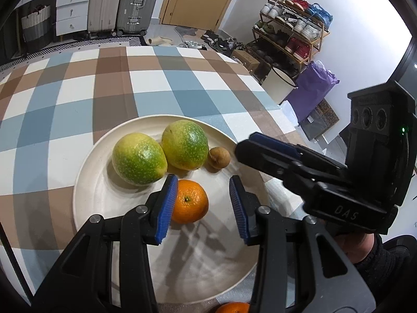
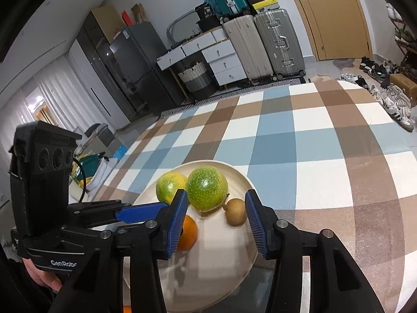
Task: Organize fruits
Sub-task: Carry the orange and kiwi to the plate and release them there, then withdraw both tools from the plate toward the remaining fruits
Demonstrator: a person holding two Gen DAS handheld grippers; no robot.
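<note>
A cream plate [image 1: 104,200] on the checked tablecloth holds two green-yellow fruits [image 1: 139,159] [image 1: 184,144], a small brown fruit [image 1: 219,157] and an orange [image 1: 190,201]. My left gripper [image 1: 200,206] is open over the plate; its left pad is against the orange, which it does not hold. My right gripper [image 2: 216,221] is open just above the plate [image 2: 234,268], with the brown fruit [image 2: 235,211] lying ahead between its pads. The orange [image 2: 188,232] is partly hidden behind its left finger. The green fruits [image 2: 170,186] [image 2: 207,188] lie just beyond. The right gripper also shows in the left wrist view [image 1: 247,147].
A second orange [image 1: 232,307] lies off the plate at the near table edge. The checked tablecloth [image 2: 312,143] stretches beyond the plate. Suitcases [image 2: 263,41], drawers and a shoe rack [image 1: 292,26] stand past the table.
</note>
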